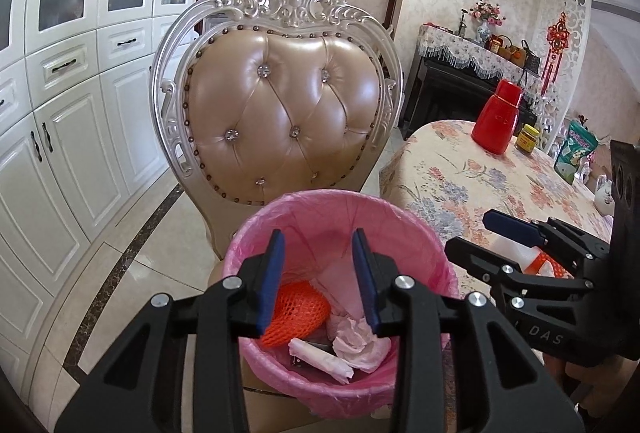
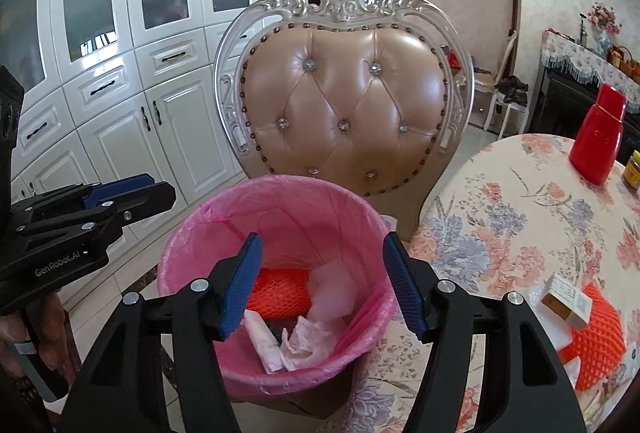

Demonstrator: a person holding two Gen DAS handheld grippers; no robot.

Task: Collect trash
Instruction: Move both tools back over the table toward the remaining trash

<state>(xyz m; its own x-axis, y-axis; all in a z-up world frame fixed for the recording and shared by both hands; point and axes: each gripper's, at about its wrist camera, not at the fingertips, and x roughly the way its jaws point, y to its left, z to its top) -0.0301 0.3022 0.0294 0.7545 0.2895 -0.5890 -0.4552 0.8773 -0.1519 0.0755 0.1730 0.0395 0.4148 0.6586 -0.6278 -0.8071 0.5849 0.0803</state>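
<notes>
A bin lined with a pink bag (image 1: 400, 229) (image 2: 188, 233) stands on a chair seat beside the table. It holds an orange foam net (image 1: 298, 307) (image 2: 280, 291), crumpled tissue (image 1: 360, 347) (image 2: 306, 343) and a paper roll (image 1: 320, 355). My left gripper (image 1: 319, 281) is open and empty above the bin. My right gripper (image 2: 322, 285) is open and empty above the bin too; it shows at the right of the left wrist view (image 1: 480, 237). On the table lie another orange net (image 2: 600, 337) and a small carton (image 2: 568, 303).
A tufted beige chair back (image 1: 280, 113) (image 2: 348, 113) rises behind the bin. The floral-cloth table (image 1: 460, 185) (image 2: 520, 217) carries a red flask (image 1: 498, 117) (image 2: 598, 137), a yellow-lidded jar (image 1: 527, 139) and a green packet (image 1: 576, 153). White cabinets (image 1: 80, 93) line the left wall.
</notes>
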